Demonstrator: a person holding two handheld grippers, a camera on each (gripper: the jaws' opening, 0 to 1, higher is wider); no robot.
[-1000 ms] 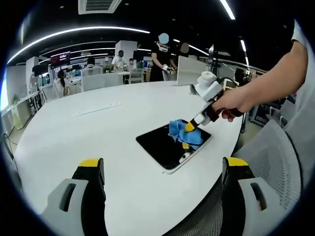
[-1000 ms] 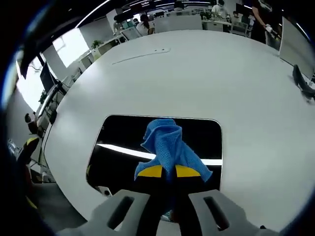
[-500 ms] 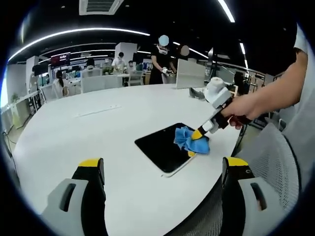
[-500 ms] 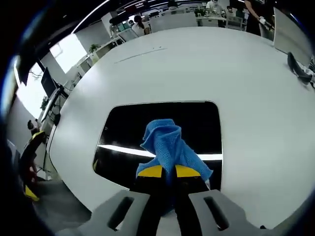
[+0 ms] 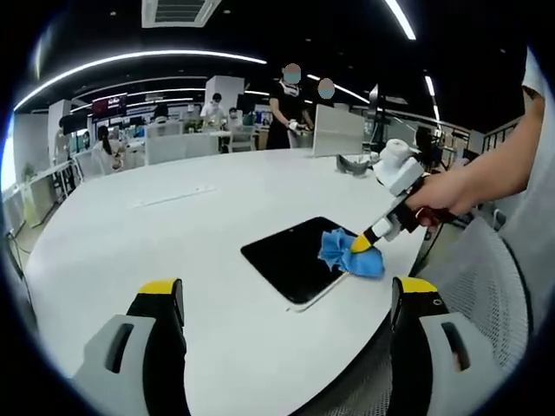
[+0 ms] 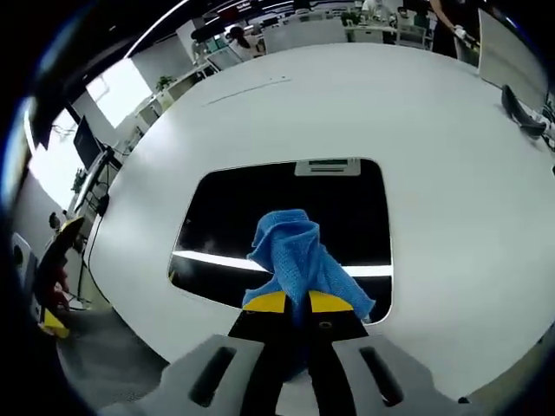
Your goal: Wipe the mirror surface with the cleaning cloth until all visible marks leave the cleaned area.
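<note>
Sliding toward the near right corner: over the last sec the right gripper (image 5: 364, 244) has dragged the cleaning cloth (image 5: 351, 254) from mid-mirror out to the mirror's edge nearest the person's hand (image 5: 438, 195). In the right gripper view the mirror (image 6: 251, 221) now sits further ahead of the jaws, w/ more dark glass showing beyond the cloth and a ceiling vent reflected at its far edge. Judged from that, the stroke has covered the centre and is finishing at the edge; the far half prob still needs a pass. No marks can be made out on the glass at this res, so can't confirm it's clean.

Right gripper: jaws pressed together, pinching the blue cloth (image 6: 299, 264) between the yellow tips, cloth bunched up and pushed down on the glass. Left gripper (image 5: 286, 299): jaws spread wide, holding nothing, hovering above the white desk (image 5: 156, 225) well short of the mirror. Mirror lies flat on the desk near its rounded edge.
</note>
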